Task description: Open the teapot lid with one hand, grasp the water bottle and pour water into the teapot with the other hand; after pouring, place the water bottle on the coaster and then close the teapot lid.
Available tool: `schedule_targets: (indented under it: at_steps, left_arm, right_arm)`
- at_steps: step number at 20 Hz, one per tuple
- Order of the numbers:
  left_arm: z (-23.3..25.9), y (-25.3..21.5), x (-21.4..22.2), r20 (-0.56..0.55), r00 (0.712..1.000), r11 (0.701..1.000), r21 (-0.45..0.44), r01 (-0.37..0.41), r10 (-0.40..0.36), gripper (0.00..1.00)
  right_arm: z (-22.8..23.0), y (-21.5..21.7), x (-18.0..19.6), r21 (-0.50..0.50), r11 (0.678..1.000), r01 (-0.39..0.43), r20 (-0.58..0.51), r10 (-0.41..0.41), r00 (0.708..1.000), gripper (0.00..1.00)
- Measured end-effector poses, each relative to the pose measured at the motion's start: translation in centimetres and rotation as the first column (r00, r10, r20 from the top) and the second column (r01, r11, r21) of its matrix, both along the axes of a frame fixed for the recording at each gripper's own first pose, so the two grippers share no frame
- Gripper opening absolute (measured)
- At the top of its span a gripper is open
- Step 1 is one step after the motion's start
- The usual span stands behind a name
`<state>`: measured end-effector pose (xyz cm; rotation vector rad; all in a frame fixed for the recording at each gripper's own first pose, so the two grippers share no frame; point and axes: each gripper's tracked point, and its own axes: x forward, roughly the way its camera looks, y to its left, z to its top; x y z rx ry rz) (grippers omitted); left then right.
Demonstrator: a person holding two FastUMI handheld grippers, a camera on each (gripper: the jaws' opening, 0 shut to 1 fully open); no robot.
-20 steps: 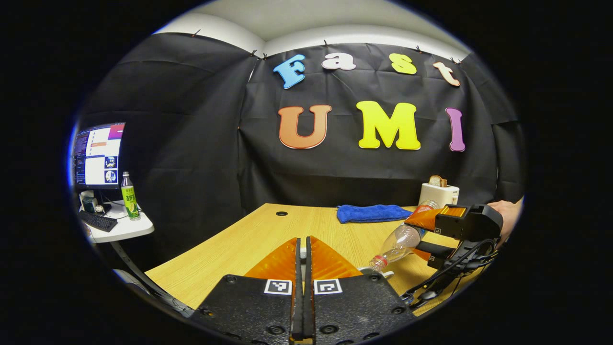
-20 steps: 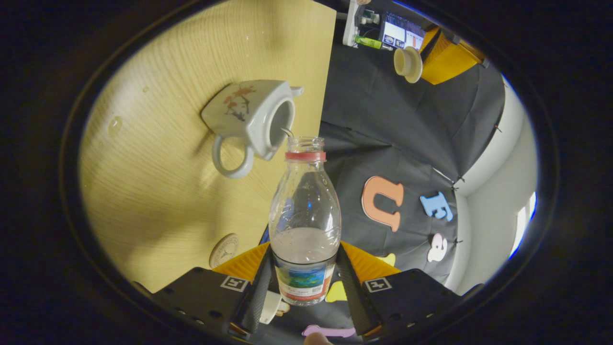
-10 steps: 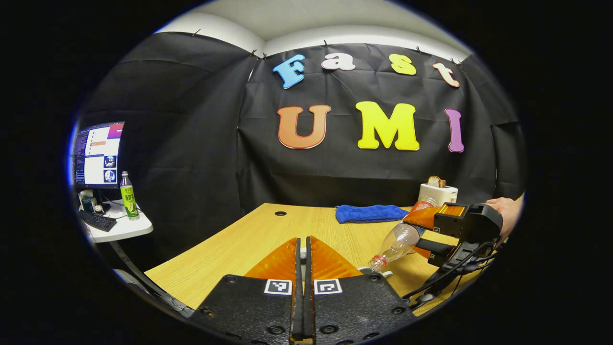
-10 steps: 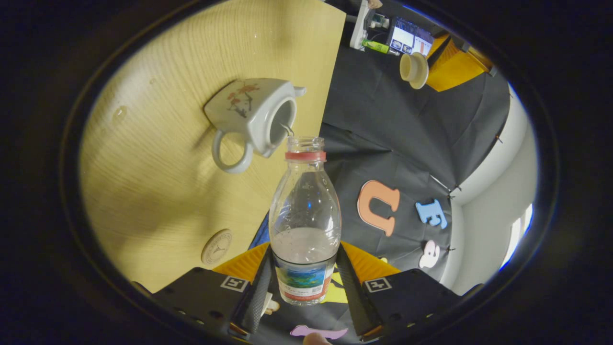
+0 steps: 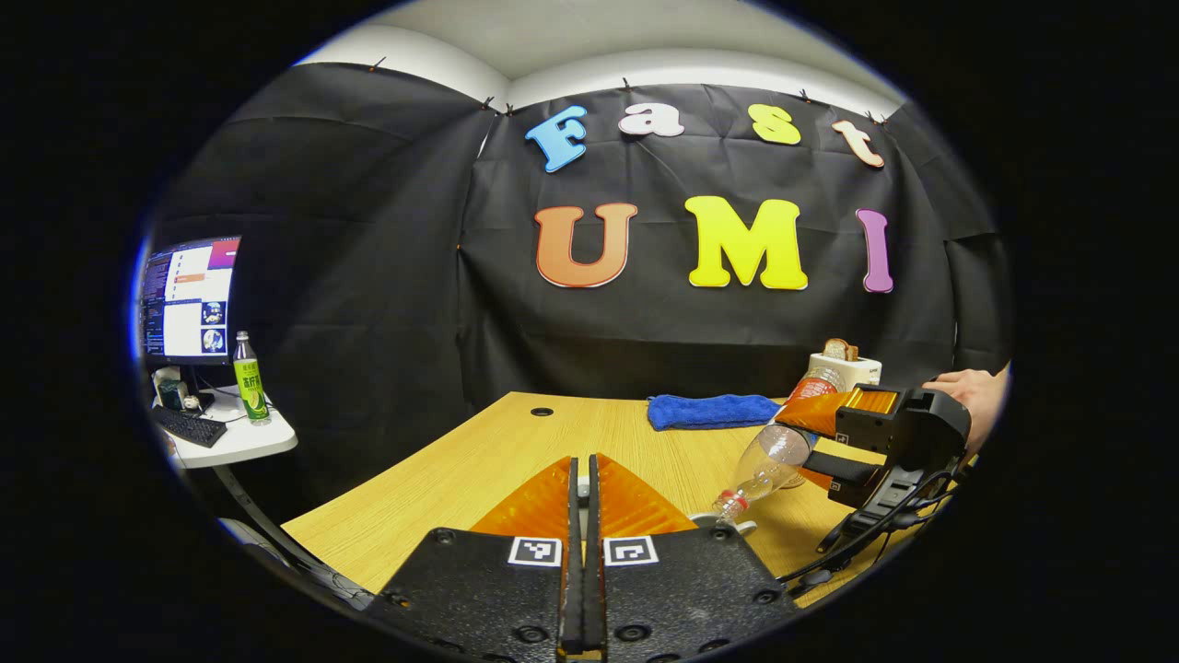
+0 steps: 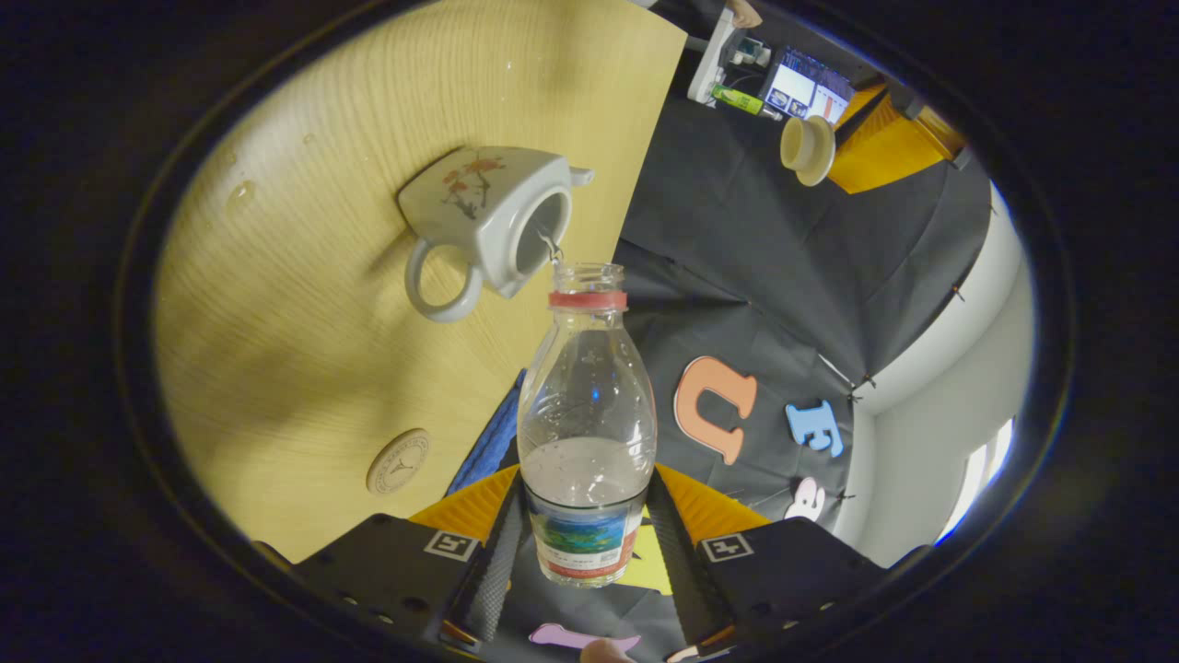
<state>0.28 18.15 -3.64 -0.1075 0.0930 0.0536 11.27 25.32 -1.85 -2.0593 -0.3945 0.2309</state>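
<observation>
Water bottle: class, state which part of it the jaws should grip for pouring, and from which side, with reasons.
Grip the water bottle on its labelled lower body, where the walls run straight, jaws closing from either side. The tapering shoulder and open mouth are then clear to tip over the teapot, as the right gripper shows.

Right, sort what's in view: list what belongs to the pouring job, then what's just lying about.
Part of the job:
- water bottle, tilted, held in the right tongs
- teapot, open, on the table
- lid, held at the left tongs
- coaster

Lying about:
- blue cloth
- toaster
- green bottle
- monitor
- keyboard
</observation>
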Motion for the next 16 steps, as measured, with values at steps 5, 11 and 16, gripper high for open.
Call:
schedule_targets:
  at_steps: [5, 11, 16]
  left_arm:
    - [-0.04, 0.1, -0.08, 0.0, 1.0, 1.0, 0.003, 0.002, -0.002, 0.03]
    - [-0.05, 0.47, -0.11, 0.002, 1.0, 1.0, -0.009, -0.008, 0.008, 0.03]
    - [-0.12, 0.68, -0.16, -0.001, 1.0, 1.0, -0.007, -0.009, 0.009, 0.03]
  right_arm:
    - [0.53, 0.33, -0.06, -0.025, 1.0, -0.008, 0.024, 0.009, 1.0, 0.72]
    - [0.81, 0.7, -0.22, -0.053, 0.998, -0.014, 0.046, 0.017, 0.999, 0.72]
    - [0.98, 0.79, -0.4, -0.071, 0.997, -0.023, 0.061, 0.027, 0.998, 0.72]
